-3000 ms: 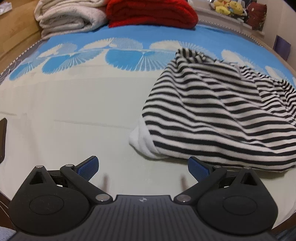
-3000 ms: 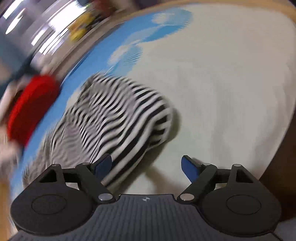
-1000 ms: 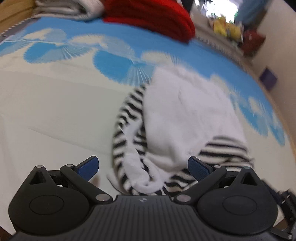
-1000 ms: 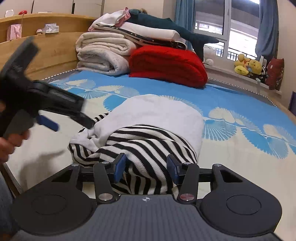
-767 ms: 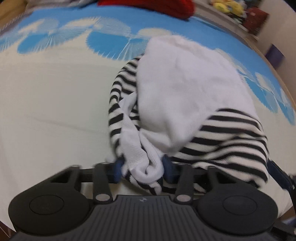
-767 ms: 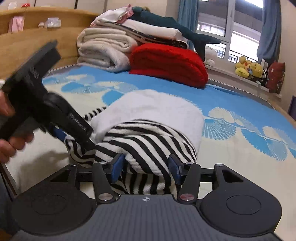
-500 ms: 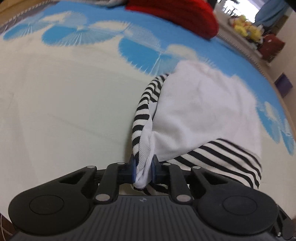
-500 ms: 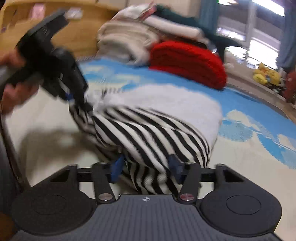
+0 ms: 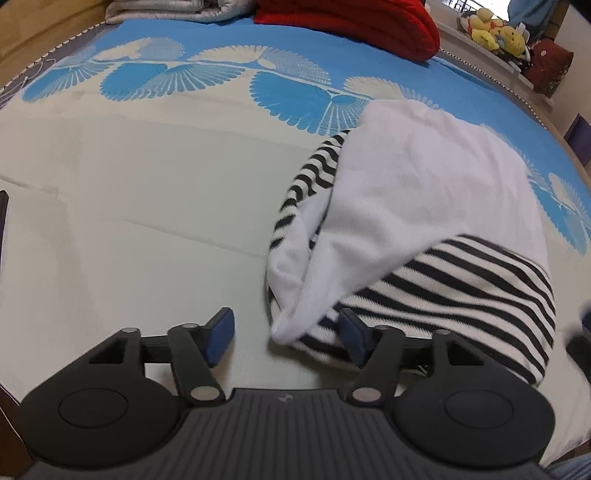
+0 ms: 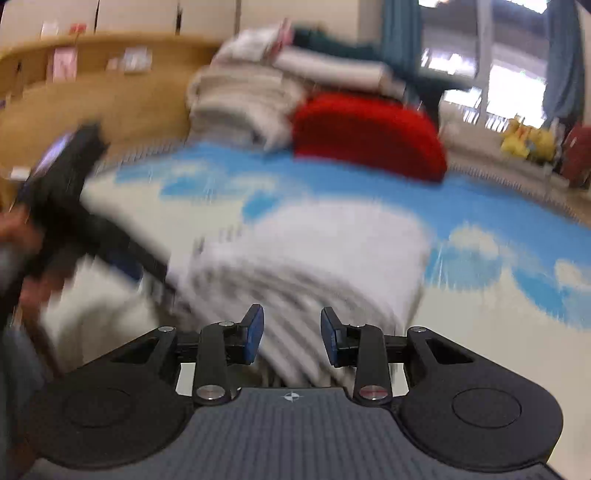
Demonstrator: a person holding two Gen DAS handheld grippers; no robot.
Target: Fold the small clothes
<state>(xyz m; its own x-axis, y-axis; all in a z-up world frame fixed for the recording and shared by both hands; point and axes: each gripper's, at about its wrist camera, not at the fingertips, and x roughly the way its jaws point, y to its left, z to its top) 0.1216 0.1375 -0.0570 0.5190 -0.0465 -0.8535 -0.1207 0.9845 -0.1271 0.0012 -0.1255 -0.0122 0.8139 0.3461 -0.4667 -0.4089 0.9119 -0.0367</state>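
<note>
Two grippers work over one striped garment lying bunched on the bed, its white inside turned over the stripes. The left gripper has its fingers spread wide, holding nothing, with a white fold lying between them on the sheet. The right gripper shows its fingers partly apart, blurred striped cloth between them; whether they pinch it I cannot tell.

black-and-white striped garment, red blanket
</note>
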